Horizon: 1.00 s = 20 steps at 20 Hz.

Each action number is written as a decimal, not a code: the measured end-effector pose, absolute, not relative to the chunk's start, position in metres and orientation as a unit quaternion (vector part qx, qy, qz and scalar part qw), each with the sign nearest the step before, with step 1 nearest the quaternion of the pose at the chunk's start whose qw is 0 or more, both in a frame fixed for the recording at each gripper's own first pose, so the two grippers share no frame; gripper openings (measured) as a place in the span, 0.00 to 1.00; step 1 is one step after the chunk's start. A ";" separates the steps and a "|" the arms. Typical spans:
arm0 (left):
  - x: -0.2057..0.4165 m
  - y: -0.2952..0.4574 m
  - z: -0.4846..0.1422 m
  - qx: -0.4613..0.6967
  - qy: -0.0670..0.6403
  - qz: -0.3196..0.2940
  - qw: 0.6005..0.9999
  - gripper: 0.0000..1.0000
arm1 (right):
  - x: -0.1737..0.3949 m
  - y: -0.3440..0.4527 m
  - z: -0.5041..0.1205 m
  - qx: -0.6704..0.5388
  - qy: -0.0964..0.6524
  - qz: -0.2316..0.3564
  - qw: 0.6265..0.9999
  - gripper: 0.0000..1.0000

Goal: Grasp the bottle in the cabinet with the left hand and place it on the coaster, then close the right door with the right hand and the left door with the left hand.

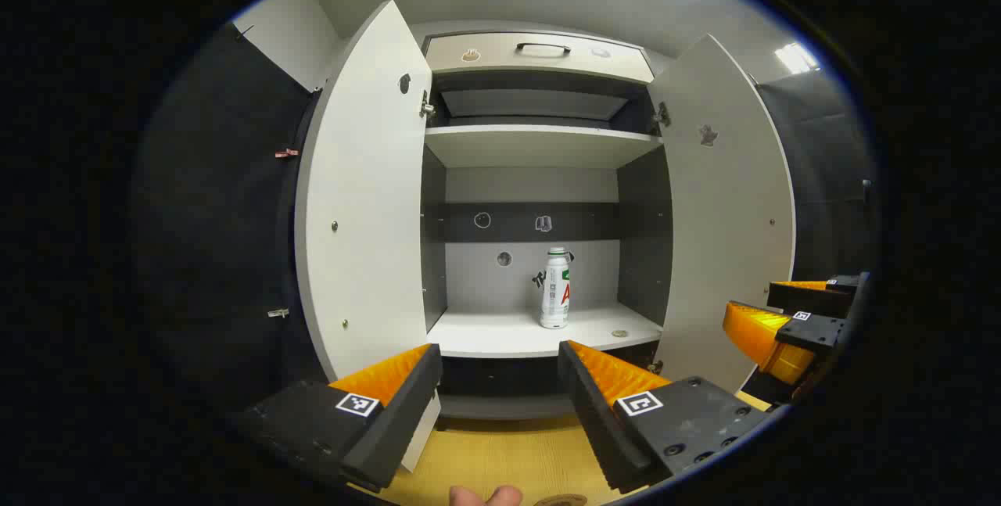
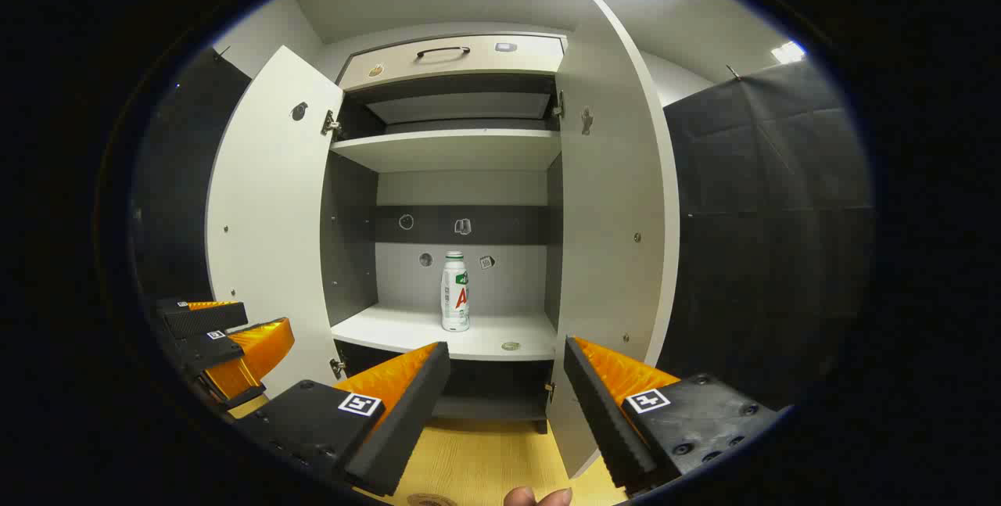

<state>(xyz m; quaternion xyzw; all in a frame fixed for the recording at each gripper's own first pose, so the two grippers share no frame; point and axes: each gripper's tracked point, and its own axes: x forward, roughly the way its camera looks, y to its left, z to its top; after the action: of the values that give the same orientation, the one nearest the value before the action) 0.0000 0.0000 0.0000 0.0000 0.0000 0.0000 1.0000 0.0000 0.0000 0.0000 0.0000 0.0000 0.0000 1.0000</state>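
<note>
Bottle (image 1: 555, 288): standing upright on the lower shelf (image 1: 500, 331) of the cabinet, toward the back, untouched and well apart from both grippers; nothing of the task is looking done yet. Left gripper (image 1: 500, 373): hanging in front of the cabinet with fingers spread wide, holding nothing. Right gripper (image 2: 507, 377): likewise waiting with fingers spread and empty. Left door (image 1: 364, 193) and right door (image 1: 723, 201): both standing fully open, so grasping, placing and both closings are still lying ahead. Coaster (image 1: 560, 500): a round edge is peeking in at the bottom of the left gripper view, likely this item, though too cut off to confirm. Tabletop (image 1: 500, 455): pale yellow wood grain, running below the cabinet. Room: grey ceiling with strip lights glowing, black cloth hanging at either side, drawer (image 1: 539, 52) with a dark handle sitting above the upper shelf.
</note>
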 end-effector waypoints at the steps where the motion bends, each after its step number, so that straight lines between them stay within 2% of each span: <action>1: 0.001 0.001 -0.002 0.000 0.000 0.000 1.000 0.94 | 0.000 0.000 0.000 0.000 0.000 -0.001 1.000 0.98; 20: 0.006 0.003 -0.002 -0.003 0.003 0.010 1.000 0.95 | 0.006 0.002 -0.002 -0.003 0.004 -0.002 1.000 0.97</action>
<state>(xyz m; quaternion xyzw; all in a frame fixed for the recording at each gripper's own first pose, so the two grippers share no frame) 0.0059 0.0029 -0.0024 -0.0028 0.0033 0.0098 0.9999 0.0059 0.0017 -0.0015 -0.0030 0.0035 -0.0015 1.0000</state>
